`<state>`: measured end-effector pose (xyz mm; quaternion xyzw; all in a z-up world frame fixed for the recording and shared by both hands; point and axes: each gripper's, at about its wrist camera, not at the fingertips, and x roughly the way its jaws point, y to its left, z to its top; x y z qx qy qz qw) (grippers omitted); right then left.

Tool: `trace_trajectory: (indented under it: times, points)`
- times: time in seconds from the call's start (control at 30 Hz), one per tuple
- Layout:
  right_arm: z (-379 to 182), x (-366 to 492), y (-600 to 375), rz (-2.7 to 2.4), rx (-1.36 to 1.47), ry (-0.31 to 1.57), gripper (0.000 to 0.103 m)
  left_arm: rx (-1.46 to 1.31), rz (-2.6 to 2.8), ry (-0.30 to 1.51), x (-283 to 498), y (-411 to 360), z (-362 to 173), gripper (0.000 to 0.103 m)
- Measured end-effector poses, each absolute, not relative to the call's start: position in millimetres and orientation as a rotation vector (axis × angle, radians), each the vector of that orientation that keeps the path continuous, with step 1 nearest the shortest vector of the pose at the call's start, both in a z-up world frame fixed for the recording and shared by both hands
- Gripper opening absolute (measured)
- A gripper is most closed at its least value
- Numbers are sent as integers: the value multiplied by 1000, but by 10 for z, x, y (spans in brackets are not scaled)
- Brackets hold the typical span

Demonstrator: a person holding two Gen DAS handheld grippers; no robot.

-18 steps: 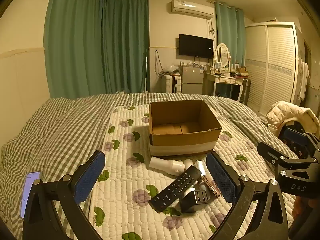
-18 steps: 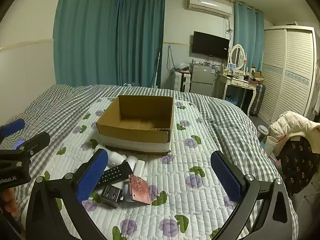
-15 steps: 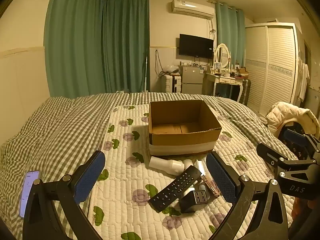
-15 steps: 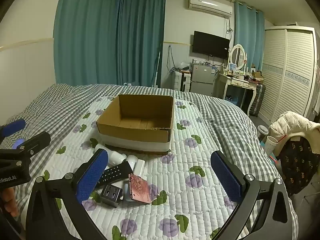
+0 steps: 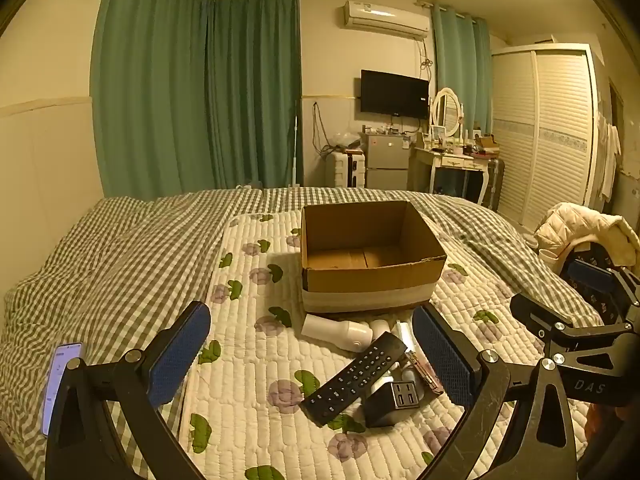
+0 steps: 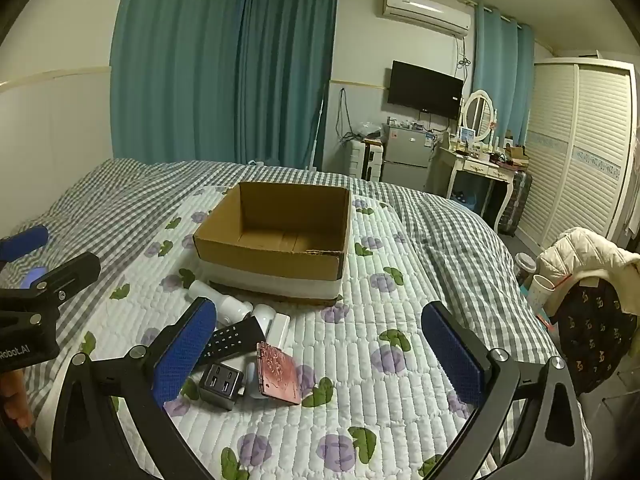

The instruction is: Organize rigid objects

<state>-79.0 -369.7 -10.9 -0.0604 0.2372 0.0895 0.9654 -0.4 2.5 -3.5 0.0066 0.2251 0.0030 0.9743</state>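
An open cardboard box (image 5: 372, 252) (image 6: 276, 236) stands on the quilted bed cover, with nothing visible inside. In front of it lies a small pile: a black remote (image 5: 354, 376) (image 6: 234, 338), a white bottle (image 5: 338, 332) (image 6: 218, 300) on its side, a black multi-port charger (image 5: 394, 398) (image 6: 221, 385), a reddish patterned flat case (image 6: 278, 372) and small white pieces. My left gripper (image 5: 310, 356) hovers open over the near bed, the pile toward its right finger. My right gripper (image 6: 320, 354) is open too, the pile by its left finger. Neither holds anything.
A phone (image 5: 60, 384) with a lit screen lies on the checked blanket at the left. Right of the bed stands a chair with a cream jacket (image 6: 584, 256), and a cup (image 6: 540, 290) beside it. Dresser, fridge and wardrobe line the far wall.
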Motion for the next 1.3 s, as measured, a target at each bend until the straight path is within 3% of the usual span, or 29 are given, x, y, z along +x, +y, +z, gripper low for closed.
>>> trace_trajectory:
  times: [1.3]
  points:
    - [-190, -787, -3548, 186, -158, 493, 103, 8, 21, 467, 33, 51, -27, 103]
